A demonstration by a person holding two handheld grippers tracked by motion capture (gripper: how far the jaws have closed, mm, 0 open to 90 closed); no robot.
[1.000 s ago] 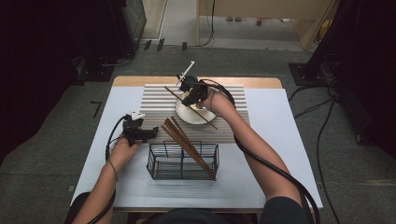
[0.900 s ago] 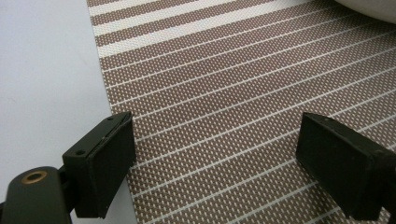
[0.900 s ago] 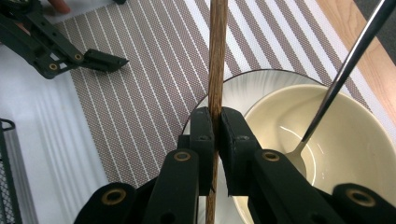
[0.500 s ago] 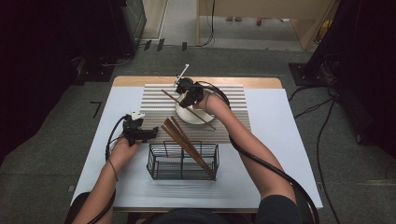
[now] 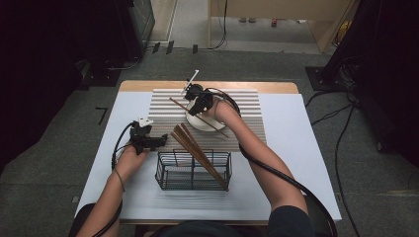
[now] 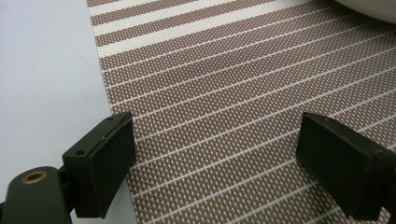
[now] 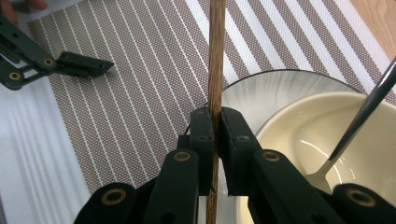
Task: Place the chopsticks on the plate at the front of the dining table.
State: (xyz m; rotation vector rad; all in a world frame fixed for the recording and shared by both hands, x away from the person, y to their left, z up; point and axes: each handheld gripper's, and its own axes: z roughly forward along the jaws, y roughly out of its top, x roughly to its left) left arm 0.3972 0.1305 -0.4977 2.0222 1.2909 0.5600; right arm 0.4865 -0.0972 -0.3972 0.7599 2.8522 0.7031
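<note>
A single wooden chopstick (image 7: 215, 60) is clamped between the closed jaws of the right gripper (image 7: 215, 135), its length running straight ahead of the jaws over the striped placemat (image 7: 140, 70). Just beside this gripper a cream bowl (image 7: 299, 135) is seen on a plate (image 7: 261, 91), with a metal spoon (image 7: 359, 116) leaning inside it. The left gripper (image 6: 215, 154) is held with its jaws wide apart and nothing between them, low over the placemat's edge.

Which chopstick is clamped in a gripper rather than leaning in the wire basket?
The lone chopstick over the bowl, pinched by the right gripper. The other chopsticks lean bundled in the basket.
</note>
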